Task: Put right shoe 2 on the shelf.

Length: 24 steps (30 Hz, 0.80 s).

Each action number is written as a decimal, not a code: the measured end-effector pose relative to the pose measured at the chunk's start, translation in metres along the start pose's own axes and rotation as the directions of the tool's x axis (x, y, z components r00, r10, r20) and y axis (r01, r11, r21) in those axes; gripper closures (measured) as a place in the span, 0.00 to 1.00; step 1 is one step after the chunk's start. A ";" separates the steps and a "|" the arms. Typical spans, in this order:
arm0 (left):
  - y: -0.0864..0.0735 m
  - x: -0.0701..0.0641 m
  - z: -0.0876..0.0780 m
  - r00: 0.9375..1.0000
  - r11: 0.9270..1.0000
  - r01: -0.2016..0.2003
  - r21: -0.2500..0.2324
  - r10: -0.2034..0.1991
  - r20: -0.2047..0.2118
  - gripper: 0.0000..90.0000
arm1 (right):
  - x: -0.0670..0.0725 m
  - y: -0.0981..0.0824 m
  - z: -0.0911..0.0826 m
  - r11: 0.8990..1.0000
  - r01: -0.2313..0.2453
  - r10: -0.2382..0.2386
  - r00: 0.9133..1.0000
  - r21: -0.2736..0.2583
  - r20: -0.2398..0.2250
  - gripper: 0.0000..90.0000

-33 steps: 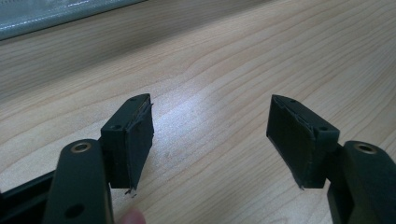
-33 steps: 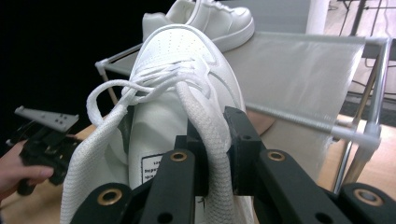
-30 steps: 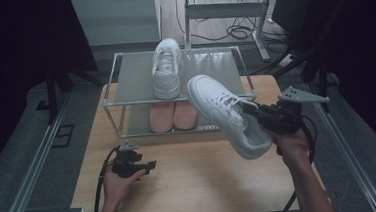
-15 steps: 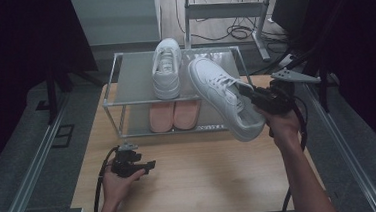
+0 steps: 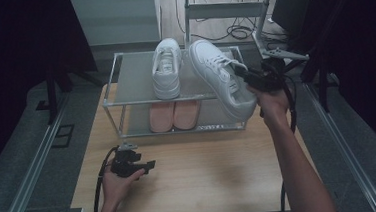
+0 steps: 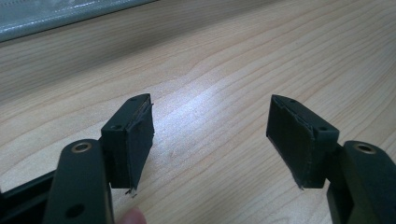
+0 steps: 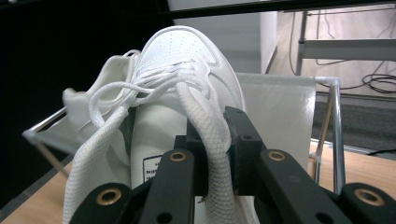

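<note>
1. Nearest to me, lower left of the high view: my left gripper [image 5: 130, 166] is parked low over the wooden table [image 5: 206, 185]. In the left gripper view its jaws stand wide apart with nothing but bare wood between them. It's well away from the shoe, so it has no part in the coming move.

2. Further up, right of centre in the high view: my right gripper [image 5: 254, 79] is clamped on the white sneaker [image 5: 221, 78]. The right gripper view shows it clearly: both pads pinch the side wall at the shoe's opening, with the laces [image 7: 205, 121] draped over the jaws. A firm hold, I'd say, though it's all at the heel end.

3. The relation that matters: the sneaker's long axis runs from the heel at my fingers, lower right, up and left to the toe, which points at the back of the rack [image 5: 112, 93]. The shoe hangs tilted over the right half of the top shelf.

4. Behind and left, just beside it: the other white sneaker [image 5: 167, 70] lies flat on that shelf, toe pointing straight to the top of the frame. So my guess is the held shoe needs to swing parallel to it before going down.

5. On the lower shelf sits a pink pair [image 5: 174, 114], out of the way.
</note>
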<state>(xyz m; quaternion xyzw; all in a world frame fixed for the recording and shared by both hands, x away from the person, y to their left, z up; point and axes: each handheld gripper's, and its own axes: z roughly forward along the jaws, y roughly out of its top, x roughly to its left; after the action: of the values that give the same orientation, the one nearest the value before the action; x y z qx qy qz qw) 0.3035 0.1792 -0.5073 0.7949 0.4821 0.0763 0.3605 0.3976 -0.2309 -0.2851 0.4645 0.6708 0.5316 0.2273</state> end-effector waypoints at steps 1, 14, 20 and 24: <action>0.000 0.000 0.000 1.000 1.000 0.000 0.000 0.000 0.000 0.36 | 0.000 0.002 0.003 1.000 -0.001 0.001 1.000 0.003 0.008 0.90; 0.000 0.001 0.000 1.000 1.000 0.003 -0.002 -0.003 0.002 0.36 | 0.002 0.027 0.044 0.998 -0.045 0.041 0.995 0.037 0.086 0.90; 0.000 0.002 -0.001 1.000 1.000 -0.002 -0.007 0.002 0.005 0.36 | 0.004 0.035 0.067 0.995 -0.075 0.067 0.990 0.063 0.127 0.89; 0.000 0.003 -0.002 1.000 1.000 0.000 -0.007 0.000 0.004 0.36 | 0.005 0.038 0.083 0.991 -0.101 0.087 0.984 0.083 0.158 0.89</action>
<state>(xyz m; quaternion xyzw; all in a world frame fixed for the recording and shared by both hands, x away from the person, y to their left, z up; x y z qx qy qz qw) 0.3041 0.1822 -0.5069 0.7939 0.4809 0.0763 0.3642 0.4758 -0.1849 -0.2762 0.5452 0.6519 0.4735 0.2315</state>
